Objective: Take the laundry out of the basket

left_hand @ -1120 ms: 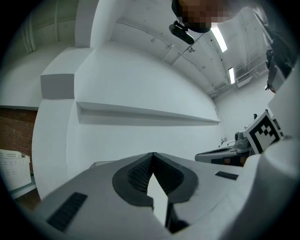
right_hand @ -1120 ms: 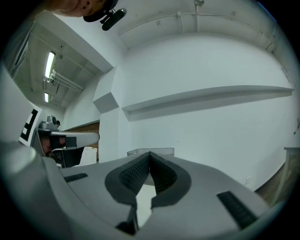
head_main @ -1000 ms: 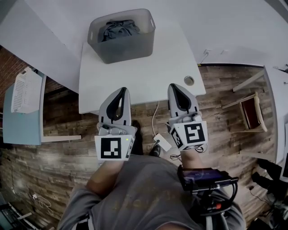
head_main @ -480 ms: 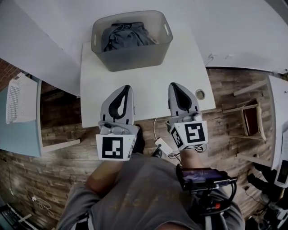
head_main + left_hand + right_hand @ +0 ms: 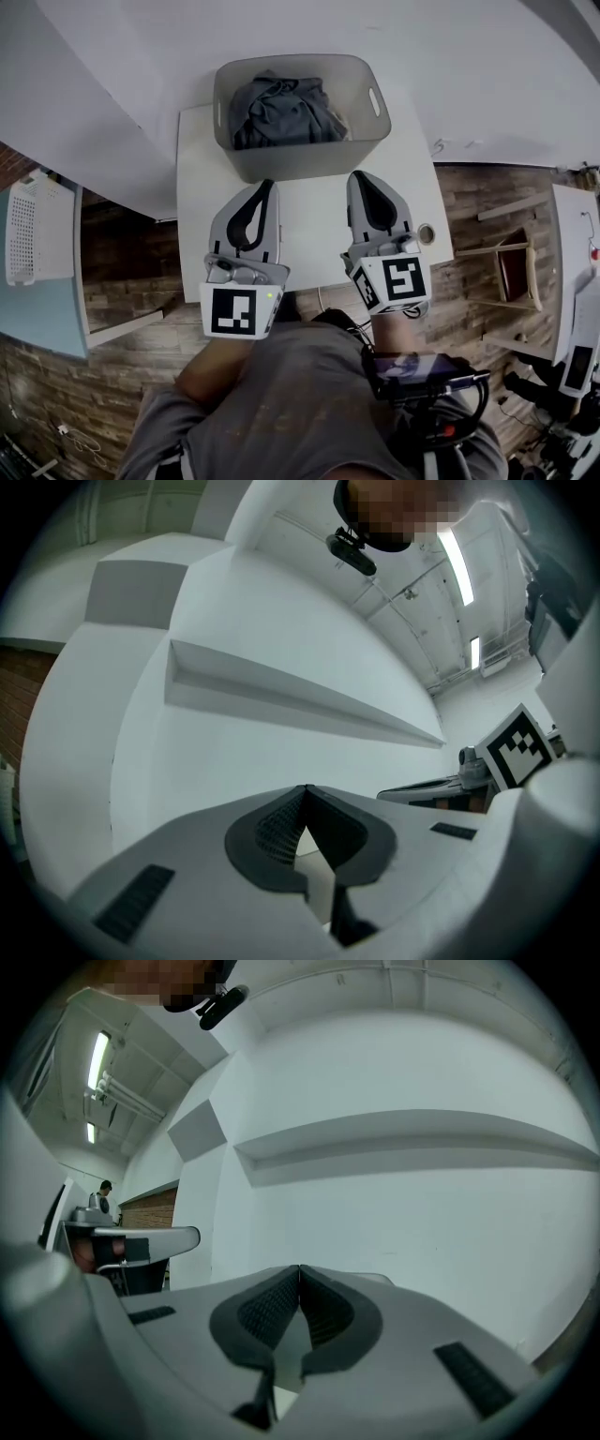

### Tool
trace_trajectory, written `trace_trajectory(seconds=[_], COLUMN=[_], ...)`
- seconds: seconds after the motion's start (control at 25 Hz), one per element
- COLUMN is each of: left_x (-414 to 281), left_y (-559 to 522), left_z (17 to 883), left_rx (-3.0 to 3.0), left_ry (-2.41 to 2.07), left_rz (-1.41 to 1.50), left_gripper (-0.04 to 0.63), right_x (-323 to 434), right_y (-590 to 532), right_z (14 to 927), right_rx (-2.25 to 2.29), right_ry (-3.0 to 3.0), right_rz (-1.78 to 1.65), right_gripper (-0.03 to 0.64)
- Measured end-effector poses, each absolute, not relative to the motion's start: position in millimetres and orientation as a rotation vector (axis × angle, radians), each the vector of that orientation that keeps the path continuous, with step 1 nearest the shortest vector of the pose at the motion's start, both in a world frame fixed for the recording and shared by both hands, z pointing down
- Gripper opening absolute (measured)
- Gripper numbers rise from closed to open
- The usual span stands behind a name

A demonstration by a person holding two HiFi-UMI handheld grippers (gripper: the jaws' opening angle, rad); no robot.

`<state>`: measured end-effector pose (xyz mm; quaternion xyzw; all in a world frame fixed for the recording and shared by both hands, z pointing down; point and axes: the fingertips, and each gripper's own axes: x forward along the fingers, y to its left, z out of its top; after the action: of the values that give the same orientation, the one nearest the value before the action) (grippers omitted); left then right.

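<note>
Head view: left gripper (image 5: 265, 186) and right gripper (image 5: 362, 176) are held side by side over the white table (image 5: 309, 230), level with each other and apart. Both tips point away from the person, toward the basket (image 5: 305, 161). Left one leans slightly inward, right one runs nearly straight. Marker cubes sit at the near ends, left cube (image 5: 239, 310) and right cube (image 5: 394, 281), close to the person's torso. A bare forearm (image 5: 211, 370) comes up behind the left gripper. A dark device (image 5: 417, 366) sits behind the right one.

Basket is grey with handle slots and stands at the far end of the table. The laundry (image 5: 281, 111) is a dark grey bunched heap inside it. Both tips stop just short of the basket's near wall; neither touches basket or cloth.

Left gripper view: left gripper (image 5: 305, 791) has its jaws closed tip to tip with nothing between them, facing a white wall. The right gripper's cube (image 5: 517, 749) shows at the right edge.

Right gripper view: right gripper (image 5: 299, 1269) also has its jaws pressed together and empty, facing the same white wall.

A white slotted crate (image 5: 28, 230) sits off to the left, and a chair (image 5: 516, 267) stands on the wood floor to the right.
</note>
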<state>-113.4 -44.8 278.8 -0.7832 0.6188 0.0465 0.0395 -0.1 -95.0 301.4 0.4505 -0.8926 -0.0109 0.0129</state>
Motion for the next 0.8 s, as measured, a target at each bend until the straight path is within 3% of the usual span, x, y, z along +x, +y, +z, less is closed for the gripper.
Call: trace_trajectory(seconds=[0.8], left_x=[-137], left_y=[-123], left_z=[256], left_rx=[-2.312], left_ry=[1.915], left_rz=[0.144], left_gripper=[0.008], right_x=[-14], right_y=[-169], right_z=[267], right_rx=[1.364], right_ry=[-2.867], right_rz=[-0.086], right_gripper=[0.008])
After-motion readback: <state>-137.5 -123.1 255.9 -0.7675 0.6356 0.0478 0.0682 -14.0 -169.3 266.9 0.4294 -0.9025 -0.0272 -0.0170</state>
